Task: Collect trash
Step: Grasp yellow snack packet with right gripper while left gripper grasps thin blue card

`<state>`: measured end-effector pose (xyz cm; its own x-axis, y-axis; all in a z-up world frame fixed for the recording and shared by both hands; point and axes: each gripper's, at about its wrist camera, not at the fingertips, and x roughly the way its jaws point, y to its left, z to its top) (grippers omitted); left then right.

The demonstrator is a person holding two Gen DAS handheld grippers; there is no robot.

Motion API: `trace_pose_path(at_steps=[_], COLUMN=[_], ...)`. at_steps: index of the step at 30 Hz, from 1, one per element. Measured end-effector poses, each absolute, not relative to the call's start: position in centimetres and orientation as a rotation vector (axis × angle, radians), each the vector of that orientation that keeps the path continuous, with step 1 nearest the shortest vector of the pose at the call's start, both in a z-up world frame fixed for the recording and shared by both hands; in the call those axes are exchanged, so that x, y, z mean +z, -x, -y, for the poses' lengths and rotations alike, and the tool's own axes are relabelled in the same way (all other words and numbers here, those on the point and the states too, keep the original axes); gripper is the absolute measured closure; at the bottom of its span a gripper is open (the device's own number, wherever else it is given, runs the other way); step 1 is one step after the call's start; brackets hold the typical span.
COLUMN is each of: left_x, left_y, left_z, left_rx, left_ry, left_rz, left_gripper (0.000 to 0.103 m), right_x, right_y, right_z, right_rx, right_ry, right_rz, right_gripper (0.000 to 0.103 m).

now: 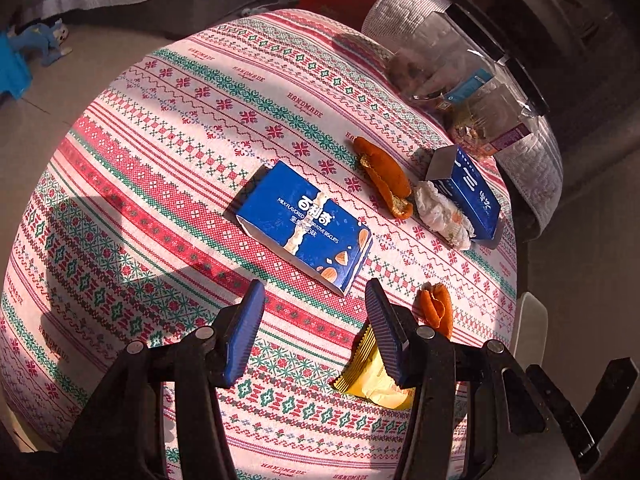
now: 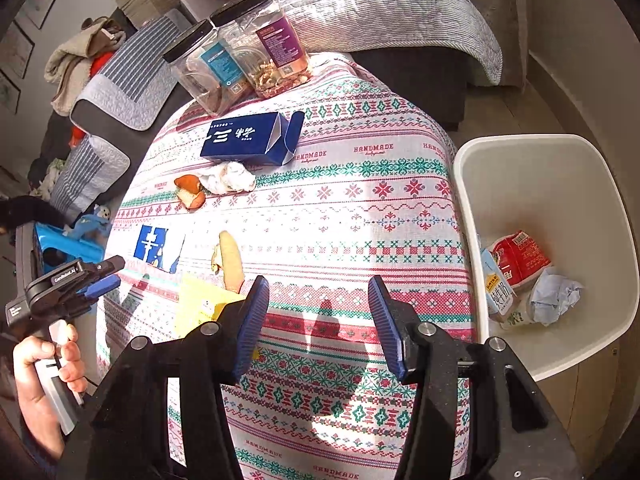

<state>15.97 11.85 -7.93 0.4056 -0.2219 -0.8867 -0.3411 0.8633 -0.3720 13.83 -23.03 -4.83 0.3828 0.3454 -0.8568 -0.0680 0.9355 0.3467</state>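
Note:
My left gripper (image 1: 316, 300) is open and empty above the patterned tablecloth (image 1: 160, 168), just short of a flat blue biscuit box (image 1: 304, 226). A yellow wrapper (image 1: 376, 380) lies under its right finger, an orange peel (image 1: 438, 310) beside it. Farther off lie a long orange peel (image 1: 384, 176), a crumpled tissue (image 1: 442, 214) and an open blue carton (image 1: 466, 190). My right gripper (image 2: 318, 300) is open and empty over bare cloth. In its view I see the carton (image 2: 250, 138), tissue (image 2: 230, 178), peel (image 2: 190, 192), wrapper (image 2: 204, 306), biscuit box (image 2: 154, 246) and left gripper (image 2: 100, 280).
A white bin (image 2: 560, 168) stands off the table's right edge, holding a red carton (image 2: 518, 258) and crumpled paper (image 2: 554, 296). Two clear jars (image 2: 240, 52) stand at the table's far end. A quilt-covered sofa (image 2: 380, 4) lies behind. A blue toy (image 1: 44, 42) is on the floor.

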Motion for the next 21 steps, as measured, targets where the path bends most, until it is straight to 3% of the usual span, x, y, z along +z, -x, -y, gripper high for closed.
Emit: trace_pose_path(at_steps=[6, 21], left_x=[-9.9, -13.1], left_y=[-17.1, -18.7], left_z=[-12.9, -13.0], left_rx=[0.084, 0.1], left_ry=[0.672, 0.8], left_rz=[-1.154, -1.12], left_gripper=[0.051, 0.057], right_x=[-6.7, -9.7], right_y=[-13.9, -14.6], right_z=[17.8, 16.0], right_rx=[0.343, 0.388], right_ry=[-0.189, -0.217], right_rz=[-1.207, -1.305], right_gripper=[0.052, 0.051])
